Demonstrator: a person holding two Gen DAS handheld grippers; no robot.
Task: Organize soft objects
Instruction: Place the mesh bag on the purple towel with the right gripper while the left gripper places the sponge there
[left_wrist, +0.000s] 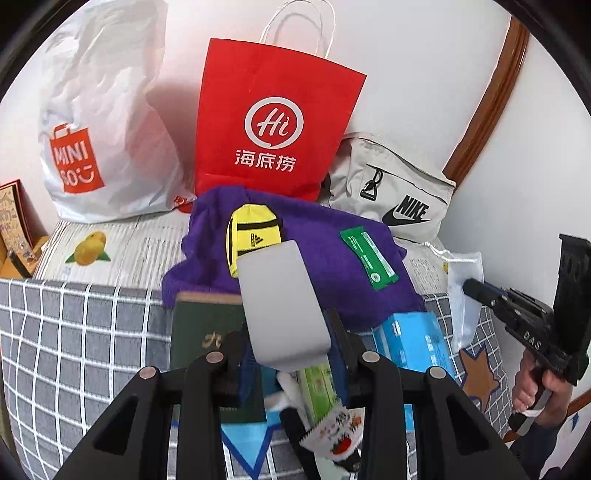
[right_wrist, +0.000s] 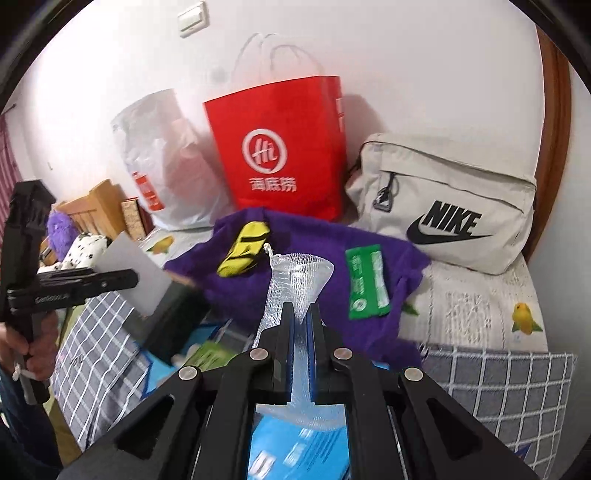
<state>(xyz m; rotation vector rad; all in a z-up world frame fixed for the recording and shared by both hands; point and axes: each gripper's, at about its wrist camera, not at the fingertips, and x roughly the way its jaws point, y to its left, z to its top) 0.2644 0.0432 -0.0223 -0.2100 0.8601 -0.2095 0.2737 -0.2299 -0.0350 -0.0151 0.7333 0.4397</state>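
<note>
Right gripper (right_wrist: 303, 325) jaws clamped on mesh pouch (right_wrist: 295, 280), left gripper (left_wrist: 291, 339) jaws gripping grey card (left_wrist: 280, 295), red bag (left_wrist: 273, 122) behind

light: bright, even, diffuse | shadows: soft, on white wall behind red paper bag (left_wrist: 273, 122) | glare: washed-out white plastic bag (left_wrist: 107, 110) | blur: right view smeared at lower left | distortion: strong fisheye bending, dark corner vignette

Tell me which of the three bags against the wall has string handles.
The red paper bag in the middle, with white string handles above its open top. The white plastic bag and beige fabric bag show none.
</note>
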